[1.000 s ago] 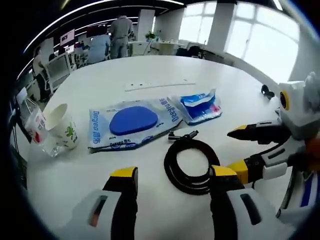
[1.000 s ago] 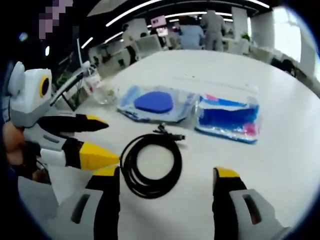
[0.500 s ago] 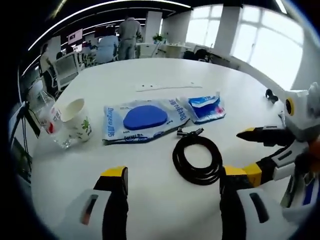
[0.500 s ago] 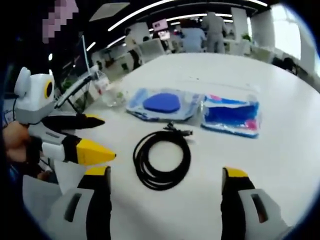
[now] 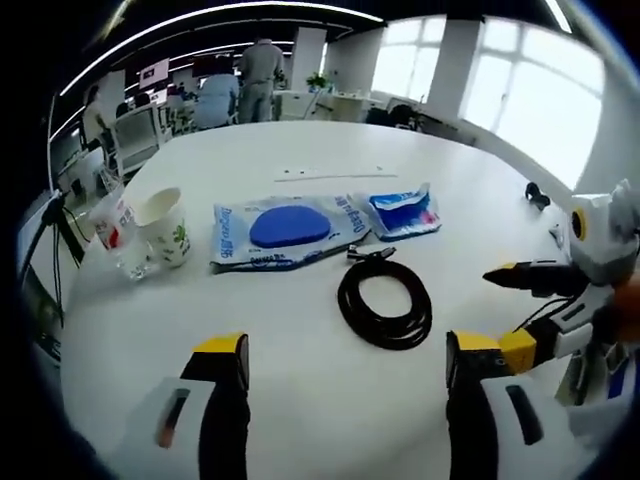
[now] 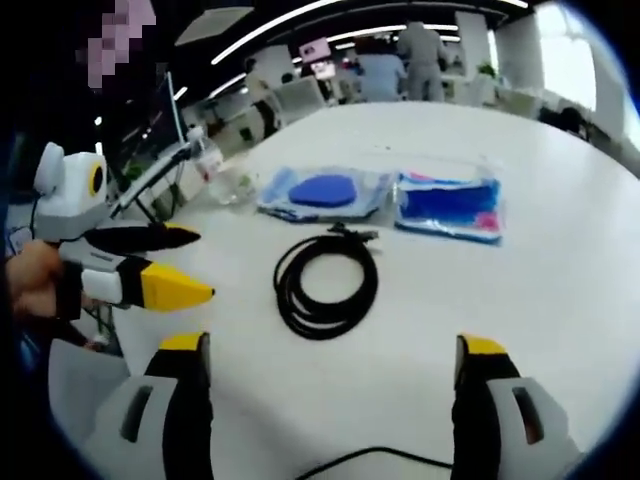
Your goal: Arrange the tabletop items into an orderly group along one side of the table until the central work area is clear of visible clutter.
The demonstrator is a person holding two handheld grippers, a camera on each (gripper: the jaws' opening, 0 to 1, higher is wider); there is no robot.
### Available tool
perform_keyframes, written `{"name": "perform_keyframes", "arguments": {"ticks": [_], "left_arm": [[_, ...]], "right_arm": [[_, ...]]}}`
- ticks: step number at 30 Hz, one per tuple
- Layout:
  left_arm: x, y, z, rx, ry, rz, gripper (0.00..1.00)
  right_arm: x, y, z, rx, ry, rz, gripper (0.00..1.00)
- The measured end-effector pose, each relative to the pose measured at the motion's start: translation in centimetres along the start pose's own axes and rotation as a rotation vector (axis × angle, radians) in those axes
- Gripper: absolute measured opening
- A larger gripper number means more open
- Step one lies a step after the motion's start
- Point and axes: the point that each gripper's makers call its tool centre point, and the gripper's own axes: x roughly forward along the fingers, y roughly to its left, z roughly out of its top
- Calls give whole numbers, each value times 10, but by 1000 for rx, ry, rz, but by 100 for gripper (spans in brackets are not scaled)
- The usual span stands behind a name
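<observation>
A coiled black cable lies on the white table ahead of both grippers. Behind it lie a clear pack with a blue oval pad and a smaller blue and pink pack. A paper cup and a tipped plastic bottle stand at the left. My left gripper is open and holds nothing, short of the cable. My right gripper is also open and holds nothing. The right gripper enters the left gripper view, and the left gripper enters the right gripper view.
A thin white strip lies further back on the table. A small black item sits near the right edge. A cable runs along the near edge. Office chairs and people stand beyond the table.
Both grippers have drawn back from the cable, so the items look smaller and further off. Nothing on the table has moved.
</observation>
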Motion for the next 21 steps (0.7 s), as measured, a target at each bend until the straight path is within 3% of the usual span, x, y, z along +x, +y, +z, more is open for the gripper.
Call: {"name": "perform_keyframes", "arguments": {"ticks": [8, 21], "left_arm": [[-19, -4, -8, 38, -35, -18, 85], [-45, -1, -32, 11, -63, -15, 87]], "right_arm": [[-11, 1, -8, 35, -48, 2, 100], [-32, 13, -22, 9, -136, 11, 100]]}}
